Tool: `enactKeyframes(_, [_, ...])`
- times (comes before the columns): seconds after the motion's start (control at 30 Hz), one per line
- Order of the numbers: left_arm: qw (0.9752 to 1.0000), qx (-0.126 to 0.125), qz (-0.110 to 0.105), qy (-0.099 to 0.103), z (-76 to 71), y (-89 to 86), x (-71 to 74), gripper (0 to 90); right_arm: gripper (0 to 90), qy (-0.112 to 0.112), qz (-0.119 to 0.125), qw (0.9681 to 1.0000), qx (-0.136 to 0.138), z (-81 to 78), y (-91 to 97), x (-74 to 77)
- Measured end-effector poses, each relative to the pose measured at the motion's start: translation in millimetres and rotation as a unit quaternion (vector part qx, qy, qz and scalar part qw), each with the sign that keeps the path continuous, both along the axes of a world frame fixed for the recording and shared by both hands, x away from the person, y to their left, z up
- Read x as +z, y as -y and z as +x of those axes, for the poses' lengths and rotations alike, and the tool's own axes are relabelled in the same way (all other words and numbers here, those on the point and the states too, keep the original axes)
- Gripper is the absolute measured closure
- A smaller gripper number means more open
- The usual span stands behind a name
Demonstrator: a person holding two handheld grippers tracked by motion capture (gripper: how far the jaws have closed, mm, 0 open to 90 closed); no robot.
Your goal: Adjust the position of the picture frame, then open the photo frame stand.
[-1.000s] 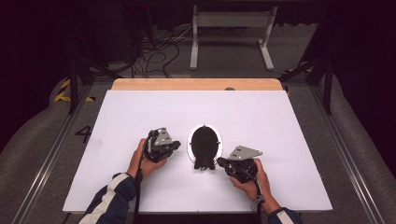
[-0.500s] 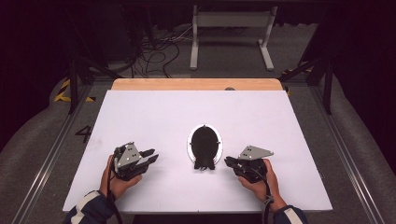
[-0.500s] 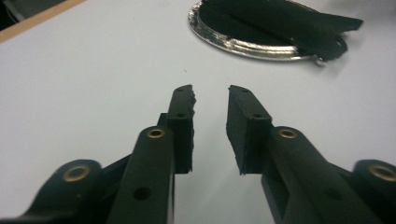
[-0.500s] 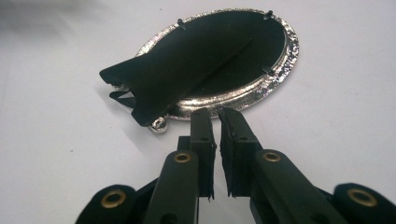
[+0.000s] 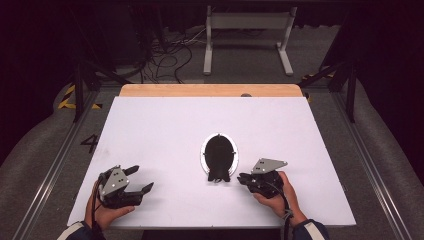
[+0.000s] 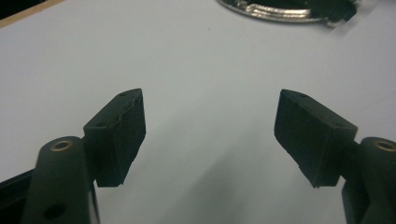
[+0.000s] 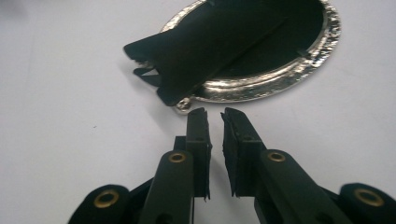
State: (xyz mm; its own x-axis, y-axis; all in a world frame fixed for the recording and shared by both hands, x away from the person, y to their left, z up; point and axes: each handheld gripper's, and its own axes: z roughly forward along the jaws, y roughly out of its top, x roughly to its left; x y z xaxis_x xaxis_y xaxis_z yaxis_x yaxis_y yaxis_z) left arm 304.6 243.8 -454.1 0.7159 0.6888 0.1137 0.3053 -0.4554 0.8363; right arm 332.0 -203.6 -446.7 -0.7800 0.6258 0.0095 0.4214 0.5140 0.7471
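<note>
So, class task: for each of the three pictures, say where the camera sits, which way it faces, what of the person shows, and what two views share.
High view: above the person's side, looking forward and down at the white table; both hands, left gripper and right gripper show.
Left gripper view: rides the left gripper, facing bare table between spread fingers.
Right gripper view: rides the right gripper, facing the silver-rimmed tray.
Shared: the tray with its black object.

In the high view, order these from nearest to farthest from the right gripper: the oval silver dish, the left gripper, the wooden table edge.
1. Oval silver dish, just left of the right gripper.
2. Left gripper, near-left corner.
3. Wooden table edge, far side.
</note>
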Motion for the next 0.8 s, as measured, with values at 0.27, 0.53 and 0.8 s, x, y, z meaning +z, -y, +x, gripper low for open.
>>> enactKeyframes(0.27, [0.9997,0.021,0.005,-0.011,4.5,-1.5,-3.7,17.3,73.6,-0.020,-0.004,0.9998,0.006,1.2,-8.0,-3.9])
enactKeyframes(0.53, [0.9997,0.011,0.022,-0.006,4.6,4.3,-3.2,17.5,71.2,-0.032,-0.019,0.9992,0.017,-2.2,-14.6,-7.1])
enactKeyframes(0.8, [0.9993,0.003,0.033,-0.017,5.2,6.2,-6.7,17.5,69.1,-0.035,-0.026,0.9989,0.017,0.6,-22.7,-6.3])
